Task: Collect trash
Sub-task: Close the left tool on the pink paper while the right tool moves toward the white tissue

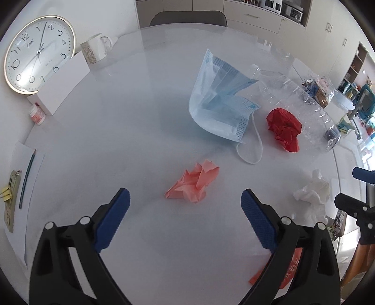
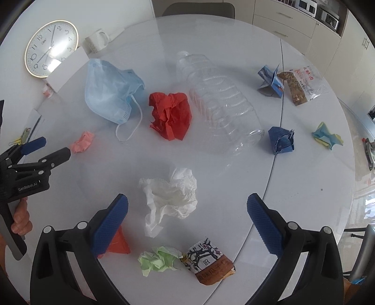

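**Both grippers empty above scattered trash**

The left gripper (image 1: 185, 194) has its jaws spread wide, holding nothing, just short of the pink paper wad (image 1: 193, 184). The right gripper (image 2: 187, 201), equally wide and empty, frames the white tissue (image 2: 170, 199). Farther off on the tabletop (image 2: 234, 35) lie the red paper wad (image 2: 170, 115), face mask (image 2: 110, 91) and clear bottle (image 2: 220, 101).

A round white surface (image 2: 304, 164) with a glossy top fills the room's middle, and a seam runs across its right part. Behind its far edge stands a dark chair (image 1: 187, 17). Beige cabinets (image 2: 281, 18) with drawers and metal handles line the back wall (some appliances sit on an upper shelf). At the right, open shelves (image 1: 356, 68) hold colourful items. Bright daylight reflects on the glossy top.
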### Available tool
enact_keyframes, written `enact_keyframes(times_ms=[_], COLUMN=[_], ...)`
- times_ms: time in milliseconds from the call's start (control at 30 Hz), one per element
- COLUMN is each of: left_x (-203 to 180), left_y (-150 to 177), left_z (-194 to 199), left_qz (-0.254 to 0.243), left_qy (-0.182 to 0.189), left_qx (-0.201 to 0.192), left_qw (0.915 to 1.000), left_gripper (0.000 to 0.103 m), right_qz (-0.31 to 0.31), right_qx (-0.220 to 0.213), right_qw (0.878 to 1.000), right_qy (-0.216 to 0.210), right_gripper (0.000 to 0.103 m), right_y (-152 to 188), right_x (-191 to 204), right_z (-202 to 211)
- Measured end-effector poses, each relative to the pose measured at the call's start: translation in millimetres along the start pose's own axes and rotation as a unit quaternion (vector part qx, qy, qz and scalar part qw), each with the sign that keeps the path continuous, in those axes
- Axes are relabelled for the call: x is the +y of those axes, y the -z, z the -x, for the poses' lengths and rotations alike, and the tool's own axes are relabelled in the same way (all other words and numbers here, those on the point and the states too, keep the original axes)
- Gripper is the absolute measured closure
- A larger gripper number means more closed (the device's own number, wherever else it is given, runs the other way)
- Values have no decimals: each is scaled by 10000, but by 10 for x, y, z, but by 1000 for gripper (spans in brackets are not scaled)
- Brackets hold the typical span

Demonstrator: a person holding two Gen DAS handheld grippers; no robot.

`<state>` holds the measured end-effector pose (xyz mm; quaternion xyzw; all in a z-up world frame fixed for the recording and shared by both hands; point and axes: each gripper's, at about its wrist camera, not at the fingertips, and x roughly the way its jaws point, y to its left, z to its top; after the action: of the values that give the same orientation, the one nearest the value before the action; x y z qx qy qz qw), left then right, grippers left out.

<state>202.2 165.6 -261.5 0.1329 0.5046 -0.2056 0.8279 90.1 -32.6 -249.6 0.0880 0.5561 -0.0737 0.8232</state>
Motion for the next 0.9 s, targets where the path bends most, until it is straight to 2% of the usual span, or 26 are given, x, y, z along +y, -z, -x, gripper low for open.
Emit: enact_keyframes(times_ms=[267, 333, 467, 600, 733, 767, 800, 833, 900], left_x=[-2, -6, 23, 78, 140, 145, 146, 150, 187], left_y=[-132, -158, -153, -128, -125, -126, -121, -115, -117], left_z=[-300, -351, -480, -484, -455, -444, -441, -429, -397], left_qz=[-74, -87, 1, 11, 130, 144, 148, 161, 184], left_qy=[220, 264, 467, 406, 399, 369, 325, 302, 260], left_qx=[128, 157, 385, 373, 398, 395, 436, 459, 456], left_qw=[9996, 9995, 9982, 9985, 9983, 9984, 9984, 9984, 9985], left_gripper=[25, 31, 56, 65, 70, 76, 84, 84, 84], right_qz=[109, 103, 84, 20, 29, 44, 50, 33, 2], right_qx=[204, 227, 390, 510, 474, 455, 445, 455, 443], right_qw=[9994, 9993, 9990, 9986, 9988, 9989, 9990, 9990, 9990], right_qy=[241, 264, 194, 117, 79, 79, 59, 8, -28], right_gripper=[2, 4, 18, 26, 42, 46, 57, 69, 73], right_y=[-20, -37, -53, -32, -17, -25, -33, -59, -84], right_x=[161, 184, 206, 190, 156, 139, 129, 98, 53], right_z=[-275, -314, -404, -465, -460, -451, -443, -442, -428])
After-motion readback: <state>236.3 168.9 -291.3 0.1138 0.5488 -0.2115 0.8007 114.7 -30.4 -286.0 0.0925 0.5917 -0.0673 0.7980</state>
